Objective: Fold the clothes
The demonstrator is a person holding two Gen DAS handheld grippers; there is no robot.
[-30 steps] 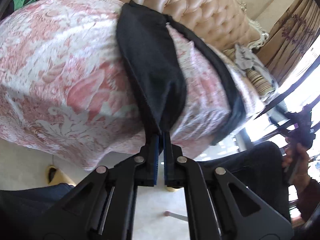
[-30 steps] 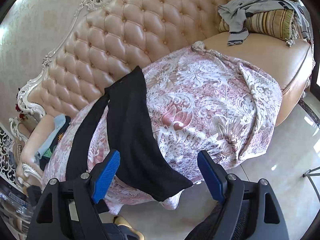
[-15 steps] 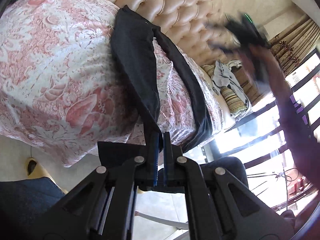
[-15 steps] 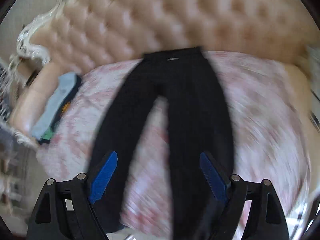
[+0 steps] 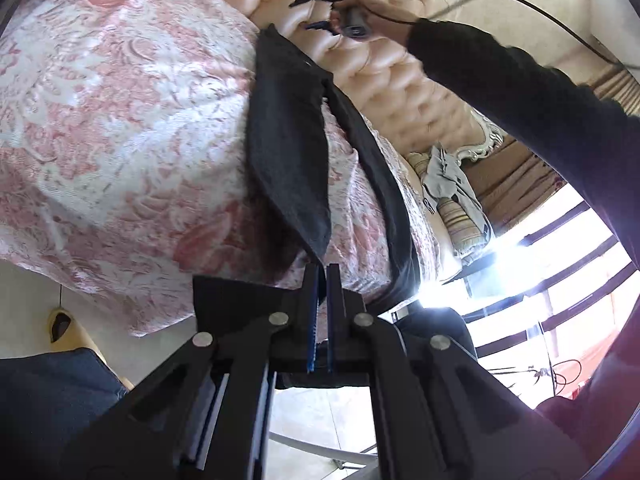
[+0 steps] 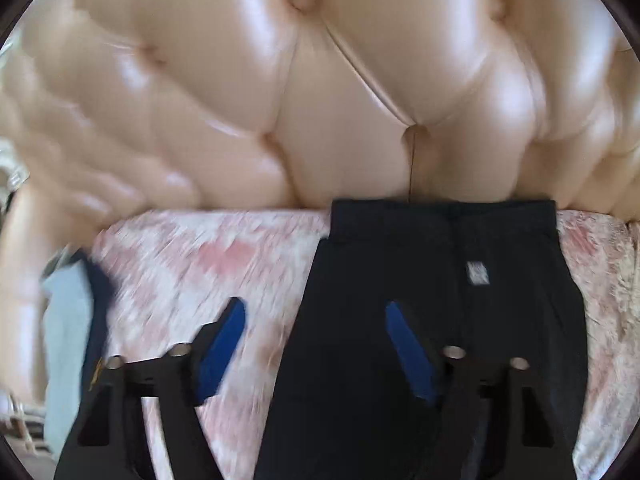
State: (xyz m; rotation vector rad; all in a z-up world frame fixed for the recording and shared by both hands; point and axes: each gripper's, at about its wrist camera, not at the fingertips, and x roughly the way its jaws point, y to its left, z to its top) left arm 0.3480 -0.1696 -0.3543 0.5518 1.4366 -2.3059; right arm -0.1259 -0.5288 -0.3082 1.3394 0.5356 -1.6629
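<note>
Black trousers lie spread on a pink flowered cover over a tufted peach sofa, waistband at the backrest, legs running toward the front edge. The left gripper is pinched tight on the hem of one trouser leg, lifting it off the cover. The right gripper hovers above the waistband end (this view is blurred); its blue pads stand apart with nothing clamped between them, having just been narrowing. A dark sleeve reaches across the sofa.
</note>
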